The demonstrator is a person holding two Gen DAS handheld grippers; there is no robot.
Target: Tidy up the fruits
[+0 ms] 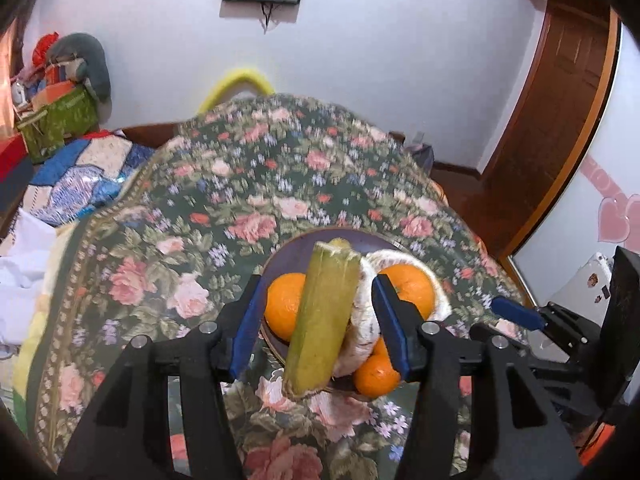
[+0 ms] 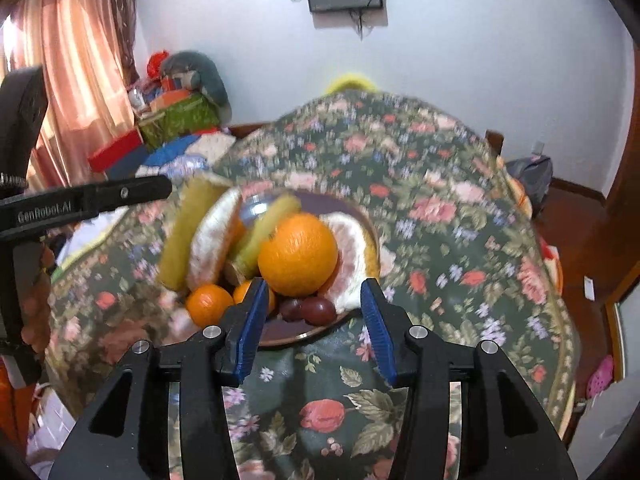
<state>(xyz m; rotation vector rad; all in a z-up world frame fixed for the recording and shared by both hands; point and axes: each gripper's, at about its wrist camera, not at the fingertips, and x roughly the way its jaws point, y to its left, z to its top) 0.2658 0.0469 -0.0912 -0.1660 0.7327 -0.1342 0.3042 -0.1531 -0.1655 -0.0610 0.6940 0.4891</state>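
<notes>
A cane piece (image 1: pixel 324 320) is seen lying on the fruit plate (image 1: pixel 296 252) on the floral worktop (image 1: pixel 160 248), long axis running away from the cam w/ near end overhanging the rim; it sits between the parted left gripper (image 1: pixel 316 328) pads, untouched. The right gripper (image 2: pixel 316 320) is held open & empty just before a big orange (image 2: pixel 298 254). "GenRobot.AI" is read on the left gripper in the right-wrist view.

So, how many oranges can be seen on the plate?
3. One big orange sits in the middle of the plate. Two small ones lie at the near left rim: one outermost, one partly behind the right gripper's finger. More may be hidden under other fruit.
</notes>
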